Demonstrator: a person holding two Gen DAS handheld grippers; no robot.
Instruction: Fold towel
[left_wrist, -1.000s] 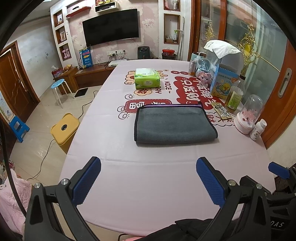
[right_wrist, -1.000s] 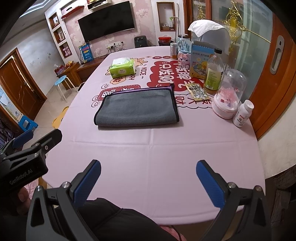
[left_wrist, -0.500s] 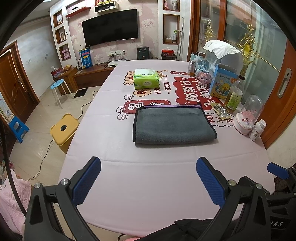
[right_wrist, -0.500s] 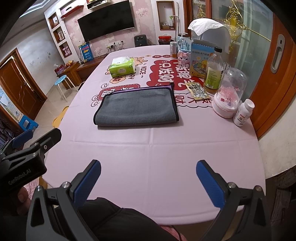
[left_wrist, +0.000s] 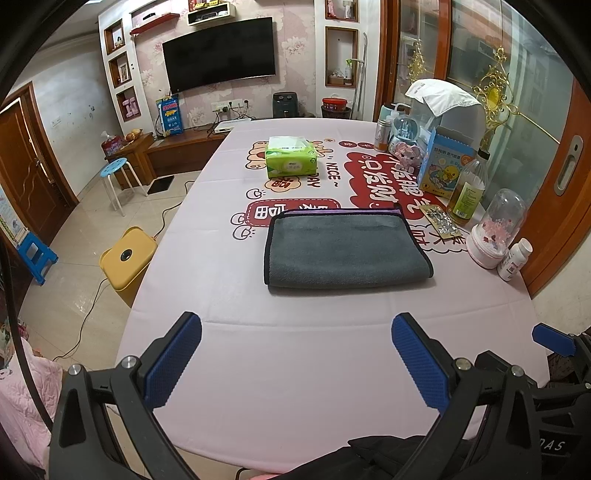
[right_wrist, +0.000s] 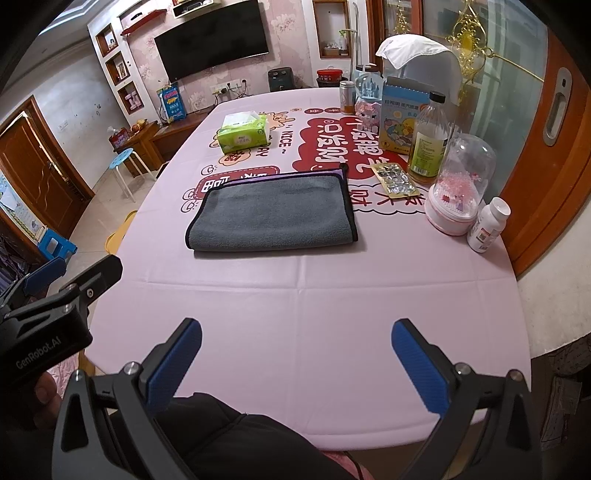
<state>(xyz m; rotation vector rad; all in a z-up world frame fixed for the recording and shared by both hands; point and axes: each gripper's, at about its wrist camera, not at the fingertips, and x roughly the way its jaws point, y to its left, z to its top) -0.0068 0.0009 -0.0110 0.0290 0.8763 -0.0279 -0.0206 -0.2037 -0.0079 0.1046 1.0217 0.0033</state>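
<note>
A grey towel (left_wrist: 345, 249) with a dark and purple edge lies folded flat in the middle of the pink table (left_wrist: 295, 350); it also shows in the right wrist view (right_wrist: 275, 212). My left gripper (left_wrist: 295, 328) is open and empty, held over the table's near edge, well short of the towel. My right gripper (right_wrist: 295, 336) is open and empty, also near the front edge. The left gripper's body (right_wrist: 48, 325) shows at the left of the right wrist view.
A green tissue pack (left_wrist: 290, 160) sits beyond the towel. Along the right edge stand a blue box (left_wrist: 445, 166), an oil bottle (left_wrist: 467, 192), a glass dome (left_wrist: 495, 229), a white pill bottle (left_wrist: 513, 258) and a blister pack (left_wrist: 441, 221). A yellow bin (left_wrist: 127, 260) stands on the floor at left.
Both grippers stay open and nearly still; the view shifts only slightly. The towel has not moved.
</note>
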